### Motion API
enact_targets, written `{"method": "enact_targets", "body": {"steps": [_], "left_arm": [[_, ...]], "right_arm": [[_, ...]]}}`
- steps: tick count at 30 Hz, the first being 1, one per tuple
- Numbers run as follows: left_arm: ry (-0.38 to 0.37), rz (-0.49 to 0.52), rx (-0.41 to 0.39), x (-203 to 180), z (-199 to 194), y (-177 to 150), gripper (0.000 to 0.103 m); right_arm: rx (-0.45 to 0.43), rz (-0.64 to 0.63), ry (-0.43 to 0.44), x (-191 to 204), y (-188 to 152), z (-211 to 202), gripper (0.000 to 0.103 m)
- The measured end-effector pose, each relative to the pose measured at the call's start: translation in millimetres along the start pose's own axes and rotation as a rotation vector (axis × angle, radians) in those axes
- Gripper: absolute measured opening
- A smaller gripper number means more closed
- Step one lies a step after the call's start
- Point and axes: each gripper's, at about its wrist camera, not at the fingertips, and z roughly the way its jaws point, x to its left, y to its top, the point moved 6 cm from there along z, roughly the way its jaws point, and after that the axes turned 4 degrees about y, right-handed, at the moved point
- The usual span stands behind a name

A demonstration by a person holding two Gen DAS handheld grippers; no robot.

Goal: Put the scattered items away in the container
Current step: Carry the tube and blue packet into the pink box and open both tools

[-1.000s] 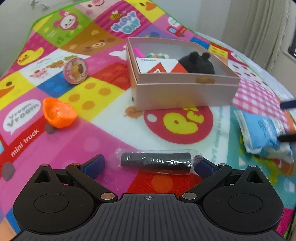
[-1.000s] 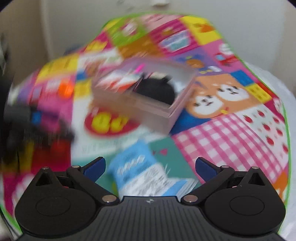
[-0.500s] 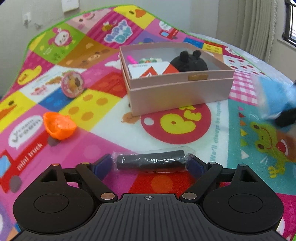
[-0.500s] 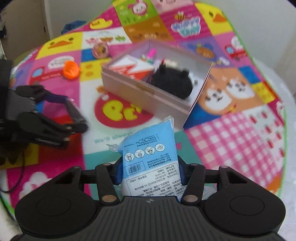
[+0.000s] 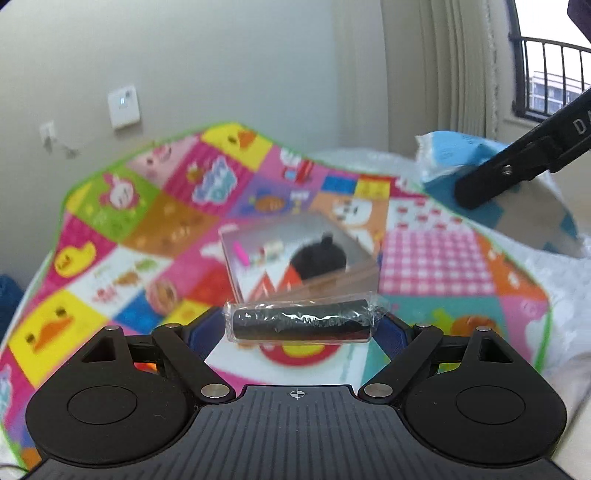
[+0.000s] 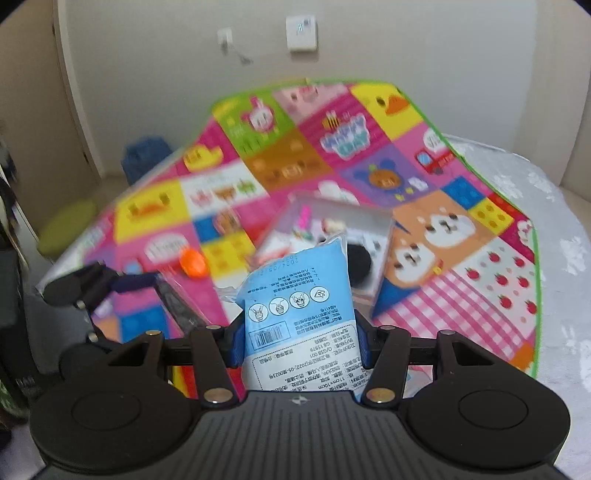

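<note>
two claws up above the play mat (image 6: 491, 280), each squeezing one thing. left claw (image 5: 301, 326): shut tight on a black roll in clear wrap (image 5: 301, 325), held sideways between both pads. right claw (image 6: 297, 341): shut tight on a blue packet (image 6: 295, 291), sticking out ahead of the pads. pink box (image 6: 382, 254) down past both claws, black fuzzy toy (image 5: 317, 260) inside. orange cup (image 6: 192, 262) off left of right claw.

Pale wall (image 6: 406, 40) with a white switch plate (image 6: 301, 32) — curtain (image 5: 454, 66), barred window (image 5: 546, 85), perhaps a balcony beyond.
</note>
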Motion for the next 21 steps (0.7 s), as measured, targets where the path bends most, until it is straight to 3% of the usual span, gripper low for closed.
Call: {"method": "enact_targets", "body": {"steps": [5,11,16,21], "left_arm": [[-0.006,-0.005,0.004,5,-9,33,0.090],[-0.015,-0.009,-0.008,9,18,46,0.090],[0.002,-0.016,-0.051,20,69,58,0.090],[-0.009,-0.002,-0.090,23,147,65,0.090]], "right_arm": [[-0.130,0.018,0.042,9,25,-32,0.053],[-0.230,0.040,0.038,-2,49,-32,0.053],[-0.262,0.044,0.019,-24,74,6,0.053],[-0.269,-0.118,-0.080,-39,106,73,0.053]]}}
